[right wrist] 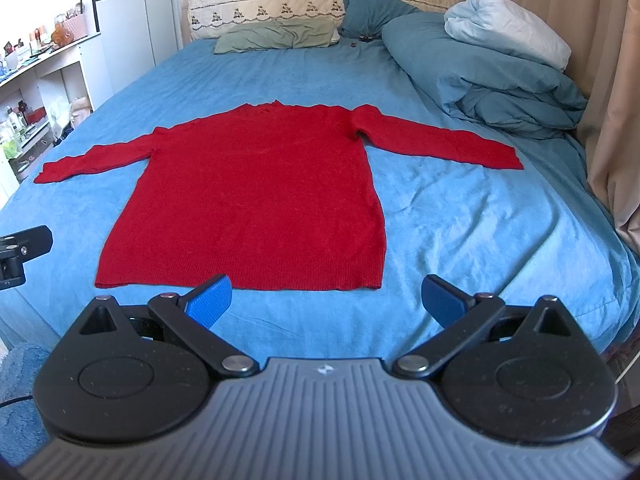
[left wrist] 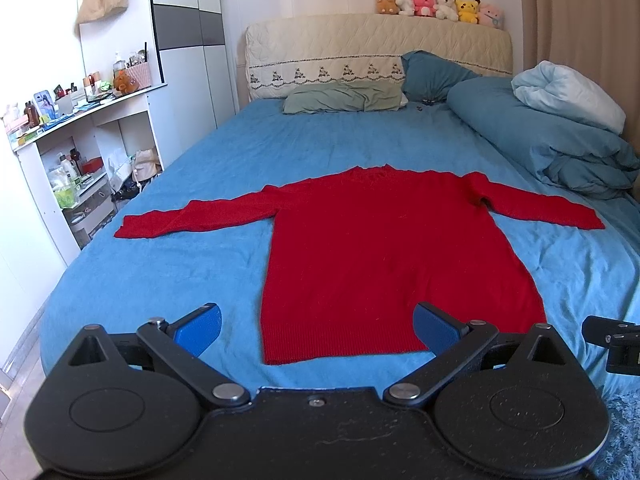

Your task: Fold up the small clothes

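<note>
Both grippers sat closest to our cameras, at the foot of the bed. Our left gripper [left wrist: 318, 326] had its blue pads [left wrist: 200, 326] spread wide and held nothing; its right pad overlapped the hem of the sweater [left wrist: 384, 248] in our view, though we could not tell whether it touched. Our right gripper [right wrist: 328, 304] was equally wide open and empty, hovering just short of the hem, its left pad [right wrist: 212, 300] at the edge of the knit.

The red sweater [right wrist: 256, 184] lay flat on the blue sheet [right wrist: 460, 216], hem toward us, neck toward the headboard [left wrist: 376, 44], both sleeves stretched out to the sides. We saw the left sleeve [left wrist: 192, 218] reaching toward the bed's left edge.

Beyond it, a green pillow [left wrist: 344, 98] lay against the headboard, with a heaped blue duvet [left wrist: 552, 136] on the right side and a pale bundle [left wrist: 572, 92] on top. Plush toys [left wrist: 438, 6] lined the headboard. White shelves [left wrist: 80, 136] with clutter stood left of the bed.
</note>
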Action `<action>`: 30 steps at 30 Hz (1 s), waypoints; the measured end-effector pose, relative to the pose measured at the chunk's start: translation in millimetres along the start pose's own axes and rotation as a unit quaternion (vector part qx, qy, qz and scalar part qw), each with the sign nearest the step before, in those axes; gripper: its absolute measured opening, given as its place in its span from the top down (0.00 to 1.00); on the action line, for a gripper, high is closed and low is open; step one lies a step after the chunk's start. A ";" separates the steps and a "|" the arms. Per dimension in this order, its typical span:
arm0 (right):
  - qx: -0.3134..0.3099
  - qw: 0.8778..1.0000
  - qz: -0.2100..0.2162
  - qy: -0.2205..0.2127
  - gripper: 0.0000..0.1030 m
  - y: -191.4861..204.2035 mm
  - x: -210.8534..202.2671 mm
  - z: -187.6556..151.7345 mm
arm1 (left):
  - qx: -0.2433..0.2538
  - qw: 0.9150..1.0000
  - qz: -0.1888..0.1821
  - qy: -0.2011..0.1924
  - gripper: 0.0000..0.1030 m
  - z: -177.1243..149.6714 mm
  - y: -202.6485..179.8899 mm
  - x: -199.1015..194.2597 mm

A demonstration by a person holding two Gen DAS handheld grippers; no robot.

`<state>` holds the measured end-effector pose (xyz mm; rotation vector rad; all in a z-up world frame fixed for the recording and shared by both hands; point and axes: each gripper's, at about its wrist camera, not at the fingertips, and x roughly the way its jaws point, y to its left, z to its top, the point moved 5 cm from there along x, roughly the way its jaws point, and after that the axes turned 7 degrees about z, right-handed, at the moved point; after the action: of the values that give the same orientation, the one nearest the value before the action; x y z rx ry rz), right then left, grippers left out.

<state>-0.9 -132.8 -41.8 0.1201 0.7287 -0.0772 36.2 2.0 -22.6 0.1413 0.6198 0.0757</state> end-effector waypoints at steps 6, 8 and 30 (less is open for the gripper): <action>0.000 1.000 0.001 0.001 0.00 0.5 -0.2 0.4 | -0.002 1.000 -0.001 0.000 0.00 -0.2 0.4 -1.0; 0.001 1.000 0.000 0.000 0.00 0.3 -0.2 0.3 | -0.002 1.000 -0.001 0.000 0.00 0.0 -0.1 -1.7; 0.001 1.000 0.002 0.000 0.00 3.1 0.7 1.1 | -0.005 1.000 -0.001 -0.002 0.00 -0.2 2.0 -3.0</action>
<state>0.7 -130.0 -41.2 0.1231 0.7284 -0.0745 33.6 3.6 -20.7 0.1307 0.6157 0.0764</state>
